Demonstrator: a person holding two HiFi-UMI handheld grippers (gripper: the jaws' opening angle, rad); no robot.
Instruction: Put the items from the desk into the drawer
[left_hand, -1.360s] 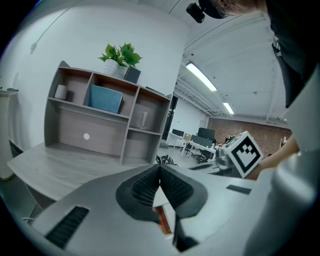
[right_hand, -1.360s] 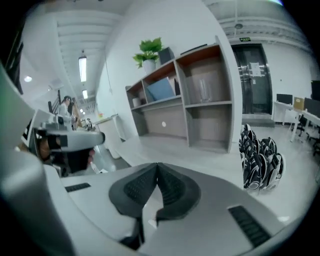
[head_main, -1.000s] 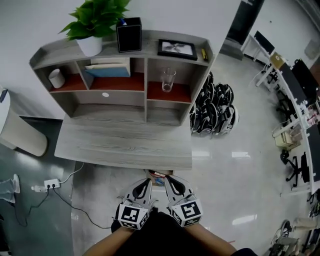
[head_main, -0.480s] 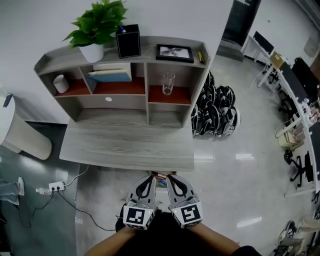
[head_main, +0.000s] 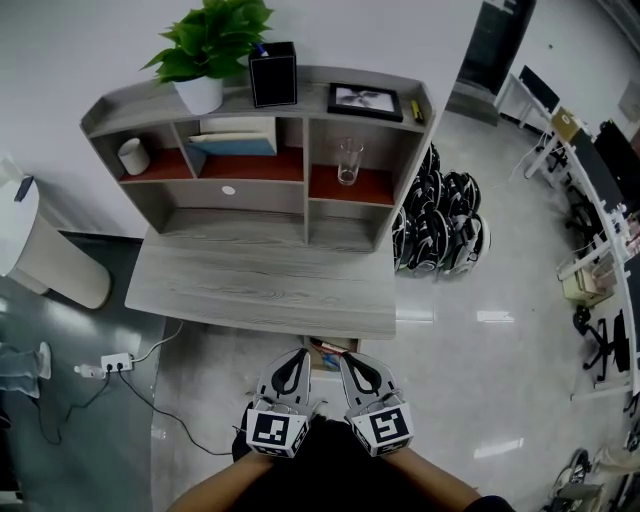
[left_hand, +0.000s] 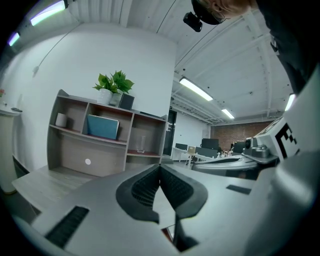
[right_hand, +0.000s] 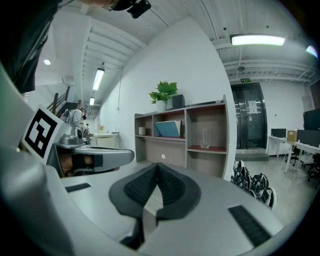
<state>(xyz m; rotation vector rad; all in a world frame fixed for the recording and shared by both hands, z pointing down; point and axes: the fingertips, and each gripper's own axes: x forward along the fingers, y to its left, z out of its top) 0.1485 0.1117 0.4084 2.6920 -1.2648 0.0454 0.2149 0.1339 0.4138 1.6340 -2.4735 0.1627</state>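
Desk (head_main: 262, 288) sits further right in your view than before; left gripper (head_main: 295, 358) and right gripper (head_main: 348, 362) both clenched, empty; open one, approach glass (head_main: 347, 160) level.

Open-plan office: rows of desks (head_main: 592, 185), swivel chairs (head_main: 597, 345), monitors (right_hand: 311, 120), glossy floor (head_main: 470, 330), ceiling strip lights (right_hand: 257, 40).
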